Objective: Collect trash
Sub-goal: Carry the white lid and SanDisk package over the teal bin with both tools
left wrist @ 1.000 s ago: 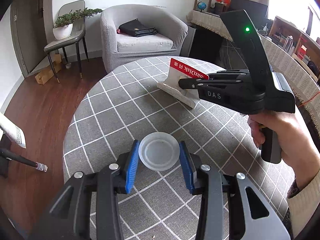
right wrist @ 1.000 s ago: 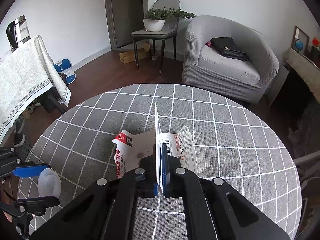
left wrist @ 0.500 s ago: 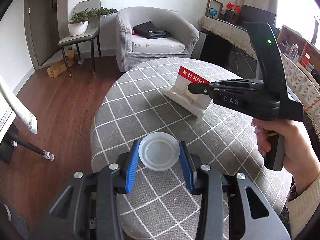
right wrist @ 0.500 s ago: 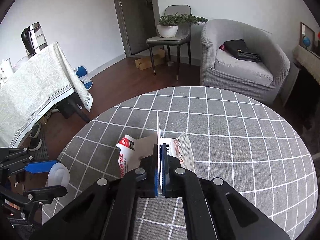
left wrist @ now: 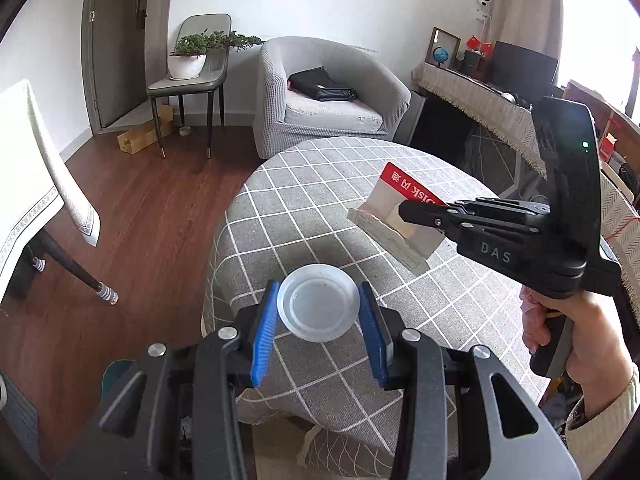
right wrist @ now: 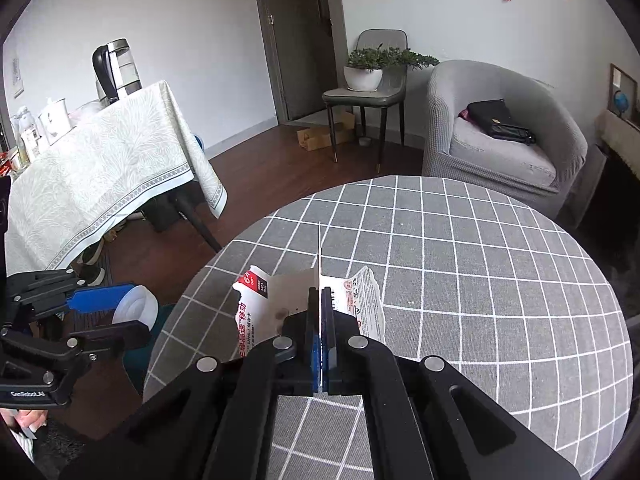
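Left wrist view: left hand-held gripper (left wrist: 319, 322) clamps a translucent round plastic lid (left wrist: 319, 308) above the checked grey worktop (left wrist: 320, 200); right hand-held gripper (right wrist: 320, 344) pinches torn white-and-red card packaging (right wrist: 276, 304) above that worktop too.

Bright, even daylight throughout. Strongest from the window (left wrist: 600, 20) at upper right of the left wrist view, blown out to white there. Soft, faint shadows on the wooden floor (left wrist: 132, 216). Heavy fisheye bending, black vignette in the corners. Sharp focus mid-frame, slight softness toward the edges.
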`<state>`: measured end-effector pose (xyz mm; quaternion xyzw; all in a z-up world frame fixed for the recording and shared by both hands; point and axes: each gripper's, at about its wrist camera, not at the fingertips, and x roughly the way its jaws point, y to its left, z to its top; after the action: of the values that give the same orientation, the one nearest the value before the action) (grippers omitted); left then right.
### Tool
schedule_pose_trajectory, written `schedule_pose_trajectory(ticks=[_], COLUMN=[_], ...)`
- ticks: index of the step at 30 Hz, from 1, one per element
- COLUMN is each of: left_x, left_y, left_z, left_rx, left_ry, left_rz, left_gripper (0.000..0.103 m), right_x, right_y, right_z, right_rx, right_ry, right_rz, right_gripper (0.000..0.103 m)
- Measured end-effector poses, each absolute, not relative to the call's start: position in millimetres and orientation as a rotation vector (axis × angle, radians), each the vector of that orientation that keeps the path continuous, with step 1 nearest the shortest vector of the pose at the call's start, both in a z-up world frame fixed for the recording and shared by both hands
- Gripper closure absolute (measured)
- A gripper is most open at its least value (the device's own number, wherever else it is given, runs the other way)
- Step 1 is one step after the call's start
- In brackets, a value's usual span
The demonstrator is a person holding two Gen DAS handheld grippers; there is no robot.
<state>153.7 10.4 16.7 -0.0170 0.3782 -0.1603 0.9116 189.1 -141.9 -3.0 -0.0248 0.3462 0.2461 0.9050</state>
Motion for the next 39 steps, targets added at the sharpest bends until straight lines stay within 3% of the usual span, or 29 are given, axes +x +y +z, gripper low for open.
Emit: schedule_pose_trajectory(ticks=[18, 39], left_x=[138, 144], left_y=[84, 181], left_z=[-14, -101], left_rx=[-0.034, -0.018], left_ry=[0.830, 1.048], left_rz=[-0.125, 0.031], left_gripper=[0.061, 0.061], right_x=[156, 160], right_y=[-94, 10], right_z=[5, -4], right_rx=[0.014, 0.003], right_ry=[0.685, 0.724], right_rz=[0.656, 0.818], right_gripper=[0.103, 0.103])
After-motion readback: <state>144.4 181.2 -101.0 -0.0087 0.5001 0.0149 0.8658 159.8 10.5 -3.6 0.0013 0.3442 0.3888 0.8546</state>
